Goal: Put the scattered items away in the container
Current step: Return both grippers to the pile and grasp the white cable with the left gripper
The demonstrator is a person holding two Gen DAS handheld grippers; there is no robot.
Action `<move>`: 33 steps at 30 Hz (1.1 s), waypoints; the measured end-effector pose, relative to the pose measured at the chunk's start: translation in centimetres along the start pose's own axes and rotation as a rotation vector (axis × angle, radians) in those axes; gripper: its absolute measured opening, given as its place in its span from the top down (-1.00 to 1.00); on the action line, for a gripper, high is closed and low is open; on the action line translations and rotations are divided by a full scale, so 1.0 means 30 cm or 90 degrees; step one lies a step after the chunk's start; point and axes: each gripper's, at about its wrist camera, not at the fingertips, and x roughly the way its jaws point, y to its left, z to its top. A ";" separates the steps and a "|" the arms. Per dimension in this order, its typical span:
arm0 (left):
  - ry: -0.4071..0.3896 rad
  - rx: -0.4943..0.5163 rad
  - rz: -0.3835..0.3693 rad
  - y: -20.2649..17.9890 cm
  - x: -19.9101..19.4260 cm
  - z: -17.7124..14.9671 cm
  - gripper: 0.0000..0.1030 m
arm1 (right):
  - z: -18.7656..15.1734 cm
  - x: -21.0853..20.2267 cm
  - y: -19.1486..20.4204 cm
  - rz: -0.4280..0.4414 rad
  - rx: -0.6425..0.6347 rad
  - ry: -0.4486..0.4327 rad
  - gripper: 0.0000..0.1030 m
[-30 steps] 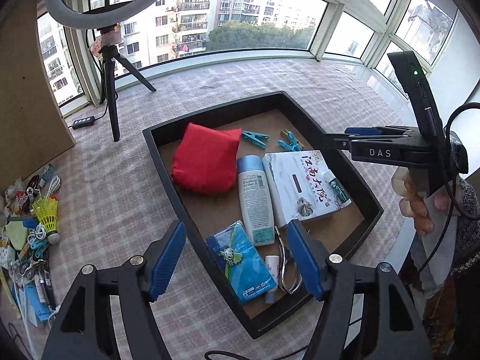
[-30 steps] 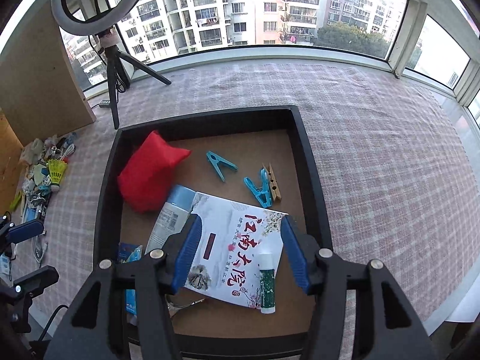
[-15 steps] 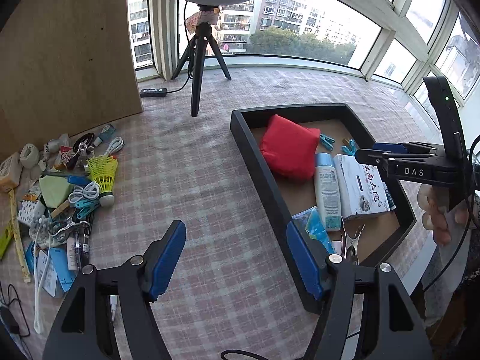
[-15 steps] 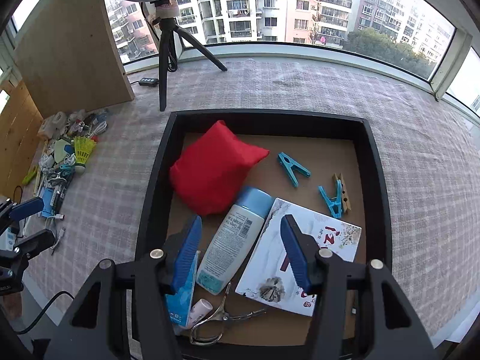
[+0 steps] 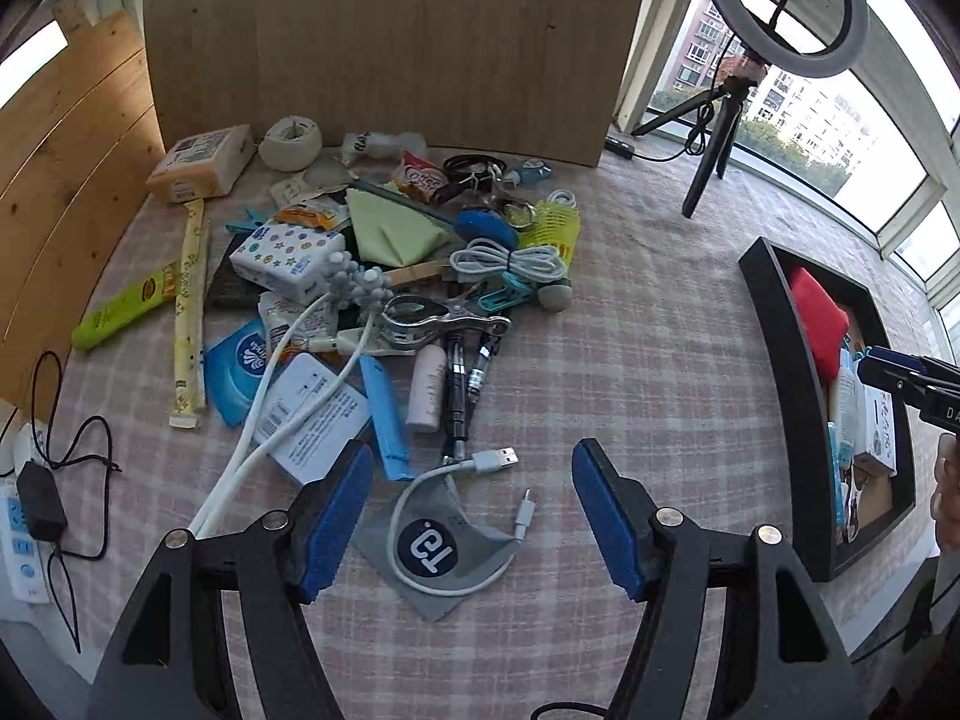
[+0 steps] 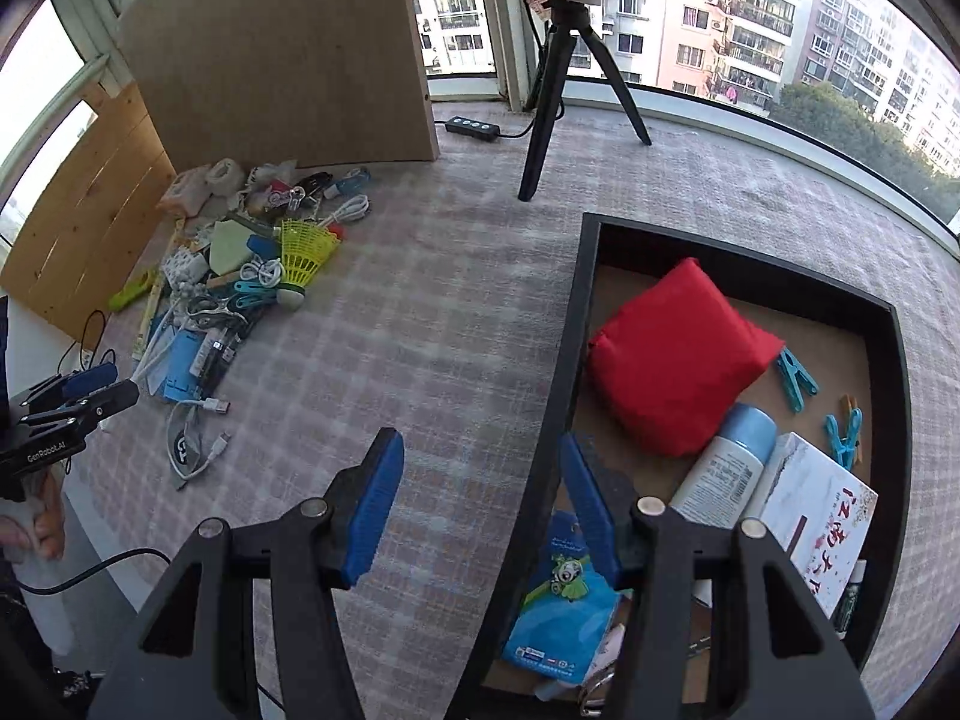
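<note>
- Swung away from the tray [image 5: 774, 360] since a second ago: left gripper [image 5: 468, 516] now over the near edge of the pile [image 5: 372, 276], which sits by the surface's left edge against the board [image 5: 384, 36].
- Right gripper [image 6: 474, 504] shifted too, now straddling the tray's left wall [image 6: 564, 396] rather than hanging above its middle.
- Jaws on both released, wide apart, nothing between them.
- Meaning for the task, as a judgement: drop-off finished, next pick starting; closest candidates the grey pouch [image 5: 444, 546] and the short white cable [image 5: 474, 474] lying on it, right under the left gripper.
- In the tray, counted from the right wrist view: one red pouch [image 6: 672, 360], one bottle [image 6: 726, 468], one booklet [image 6: 822, 516], one blue packet [image 6: 564, 618], three pegs [image 6: 795, 375], of them two blue and one wooden; a tube and metal pliers partly hidden at the near edge.
- In the pile, countable: one shuttlecock [image 5: 549, 234], one coiled cable [image 5: 510, 258], one metal clamp [image 5: 432, 324], two pens [image 5: 465, 384], one small pink bottle [image 5: 427, 387], one green marker [image 5: 120, 309], one tape roll [image 5: 291, 141].
- Rest of the pile overlapped; full count not possible.
</note>
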 end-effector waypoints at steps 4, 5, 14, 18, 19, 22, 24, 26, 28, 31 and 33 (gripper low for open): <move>0.003 -0.036 0.025 0.166 -0.004 -0.012 -0.25 | 0.041 0.050 0.149 0.021 -0.036 -0.001 -0.05; 0.004 -0.041 0.032 0.199 -0.004 -0.012 -0.23 | 0.052 0.063 0.185 0.032 -0.042 0.001 -0.05; 0.017 -0.074 0.038 0.404 0.007 -0.062 -0.20 | 0.195 0.177 0.539 0.127 -0.092 0.011 -0.04; 0.031 -0.085 0.023 0.461 0.028 -0.125 -0.20 | 0.277 0.253 0.706 0.158 -0.136 0.031 -0.04; 0.036 -0.083 0.018 0.467 0.037 -0.136 -0.20 | 0.295 0.281 0.743 0.158 -0.151 0.039 -0.04; 0.044 -0.061 0.027 0.467 0.065 -0.154 -0.20 | 0.343 0.379 0.837 0.154 -0.176 0.070 -0.04; 0.051 -0.036 0.027 0.457 0.085 -0.155 -0.20 | 0.366 0.442 0.884 0.152 -0.192 0.092 -0.04; 0.060 -0.014 0.026 0.449 0.107 -0.153 -0.20 | 0.386 0.499 0.919 0.138 -0.203 0.109 -0.04; 0.070 0.006 0.025 0.440 0.129 -0.148 -0.20 | 0.399 0.544 0.943 0.129 -0.215 0.122 -0.04; 0.082 0.028 0.027 0.432 0.158 -0.142 -0.15 | 0.417 0.601 0.966 0.119 -0.225 0.141 -0.04; 0.092 0.035 0.022 0.430 0.173 -0.138 0.00 | 0.427 0.628 0.978 0.119 -0.226 0.150 -0.03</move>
